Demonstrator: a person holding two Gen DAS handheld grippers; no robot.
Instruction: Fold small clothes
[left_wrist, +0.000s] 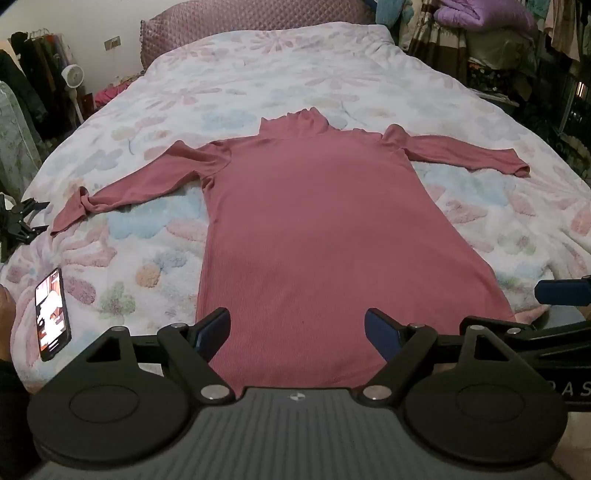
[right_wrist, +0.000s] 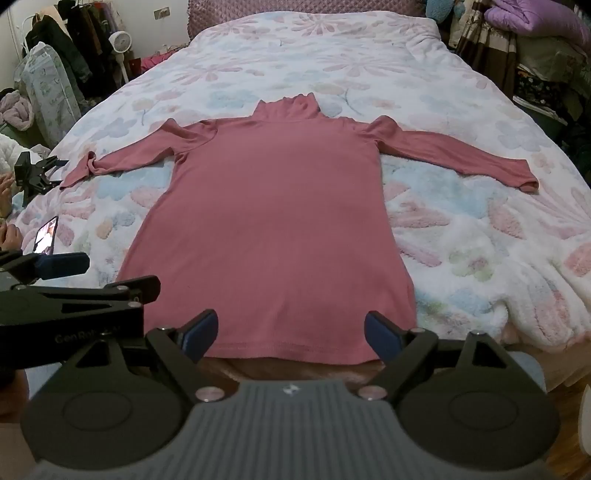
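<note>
A pink ribbed turtleneck top (left_wrist: 317, 221) lies flat on the bed, collar away from me and both sleeves spread out sideways; it also shows in the right wrist view (right_wrist: 273, 229). Its left cuff (left_wrist: 70, 212) is twisted. My left gripper (left_wrist: 297, 334) is open and empty, hovering over the hem. My right gripper (right_wrist: 291, 334) is open and empty, just in front of the hem edge. A blue pad of the right gripper (left_wrist: 561, 291) shows at the right of the left wrist view. The left gripper (right_wrist: 62, 264) shows at the left of the right wrist view.
The bed carries a fluffy white floral blanket (left_wrist: 332, 74). A lit phone (left_wrist: 53, 314) lies on it at the near left. A black clamp stand (right_wrist: 35, 173) sits at the left bed edge. Hanging clothes and a fan stand left, piled bedding right.
</note>
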